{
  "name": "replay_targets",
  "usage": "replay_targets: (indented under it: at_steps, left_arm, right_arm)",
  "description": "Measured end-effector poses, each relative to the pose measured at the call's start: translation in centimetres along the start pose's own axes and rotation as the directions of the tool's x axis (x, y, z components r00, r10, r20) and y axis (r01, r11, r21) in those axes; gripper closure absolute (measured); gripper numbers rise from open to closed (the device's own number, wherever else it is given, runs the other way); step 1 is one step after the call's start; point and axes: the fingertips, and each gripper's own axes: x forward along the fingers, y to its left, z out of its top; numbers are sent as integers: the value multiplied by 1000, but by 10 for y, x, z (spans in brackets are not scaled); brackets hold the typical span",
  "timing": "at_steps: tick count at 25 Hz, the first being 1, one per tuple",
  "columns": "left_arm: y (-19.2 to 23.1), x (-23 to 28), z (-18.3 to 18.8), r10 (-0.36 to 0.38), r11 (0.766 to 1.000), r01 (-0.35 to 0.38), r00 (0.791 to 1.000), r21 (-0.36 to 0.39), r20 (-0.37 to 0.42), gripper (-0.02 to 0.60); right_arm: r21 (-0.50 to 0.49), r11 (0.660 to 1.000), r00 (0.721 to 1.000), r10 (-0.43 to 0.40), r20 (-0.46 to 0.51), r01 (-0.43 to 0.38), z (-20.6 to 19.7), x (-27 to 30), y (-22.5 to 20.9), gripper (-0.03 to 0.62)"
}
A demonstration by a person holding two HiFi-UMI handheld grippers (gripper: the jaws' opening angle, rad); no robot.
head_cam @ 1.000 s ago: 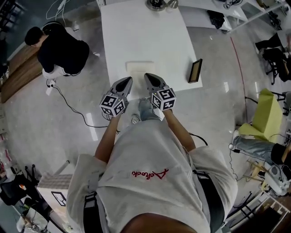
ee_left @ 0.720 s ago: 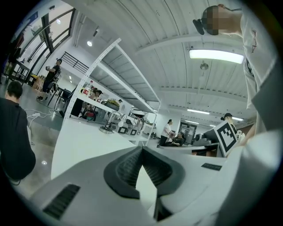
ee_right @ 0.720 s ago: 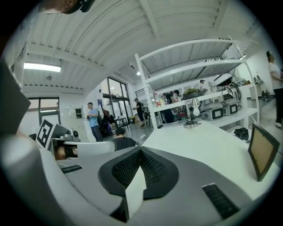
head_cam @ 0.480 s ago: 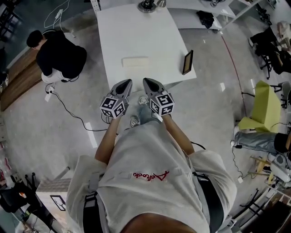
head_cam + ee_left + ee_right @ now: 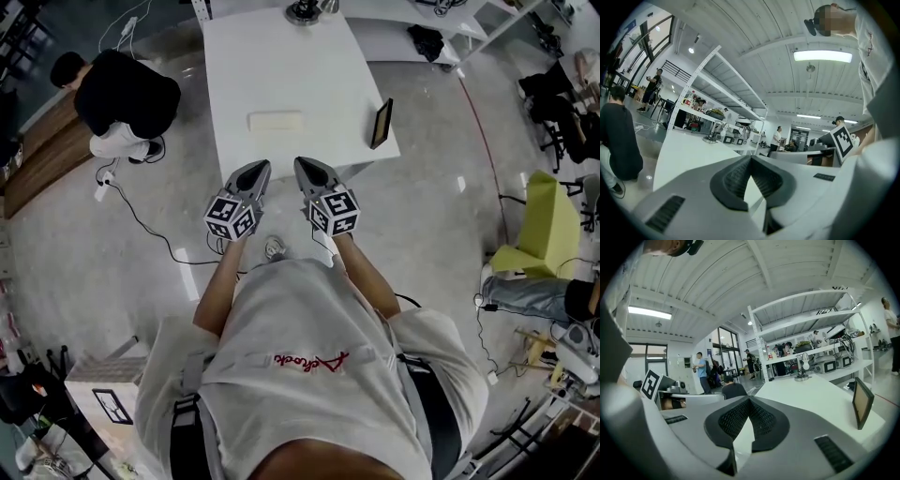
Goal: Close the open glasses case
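Observation:
A pale, flat glasses case point(image 5: 276, 121) lies in the middle of the white table point(image 5: 281, 66); I cannot tell whether its lid is down. My left gripper point(image 5: 259, 167) and right gripper point(image 5: 302, 164) hang side by side over the floor just short of the table's near edge, pointing towards the case and well apart from it. Both are shut with nothing between the jaws. In the left gripper view the left gripper point(image 5: 750, 158) has its tips together over the table point(image 5: 679, 154). The right gripper point(image 5: 749, 400) looks the same in its own view. The jaws hide the case in both gripper views.
A dark framed panel point(image 5: 381, 123) stands near the table's right edge, and shows as the panel point(image 5: 861, 401) in the right gripper view. A lamp base point(image 5: 309, 11) sits at the far edge. A person in black point(image 5: 127, 94) crouches left of the table by a floor cable point(image 5: 141, 216). A yellow-green chair point(image 5: 548, 234) is at right.
Both grippers, shut throughout, have drawn back from the table's near edge by the case. The table and case now lie farther away in the head view.

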Motion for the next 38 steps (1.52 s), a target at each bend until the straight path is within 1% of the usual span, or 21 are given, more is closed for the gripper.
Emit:
replay_targets:
  at_steps: [3, 8, 11, 15, 18, 23, 27, 32, 38]
  left_arm:
    - [-13, -2, 3, 13, 1000, -13, 1000, 6, 13, 558]
    - [-42, -11, -3, 16, 998, -16, 1000, 65, 5, 558]
    - [-55, -20, -7, 28, 998, -29, 999, 53, 19, 558]
    - [-75, -28, -15, 40, 997, -41, 999, 60, 20, 558]
    - [-83, -37, -18, 57, 997, -59, 998, 57, 28, 558]
    - [-103, -40, -26, 56, 997, -58, 998, 57, 31, 558]
    - [-107, -46, -26, 54, 997, -56, 998, 55, 35, 558]
    - [-109, -52, -24, 63, 997, -65, 997, 39, 50, 558]
    - [-109, -60, -20, 73, 997, -75, 995, 34, 62, 558]
  right_arm:
    - [-34, 999, 1000, 8, 2, -8, 5, -11, 3, 582]
    - [-43, 999, 1000, 1, 18, 0, 4, -37, 6, 582]
    - [-43, 999, 1000, -4, 18, 4, 2, -53, 9, 582]
    - [-37, 999, 1000, -9, 12, 9, -5, -76, 8, 582]
    - [-43, 999, 1000, -8, 8, 9, -8, -86, 16, 582]
    - [-43, 999, 1000, -5, 3, 5, -12, -104, 16, 582]
    - [-36, 999, 1000, -9, 16, 10, -11, -109, 20, 582]
    - [-35, 999, 998, 2, 56, 0, 5, -110, 28, 582]
    - [-37, 999, 999, -4, 50, 6, 3, -112, 31, 582]
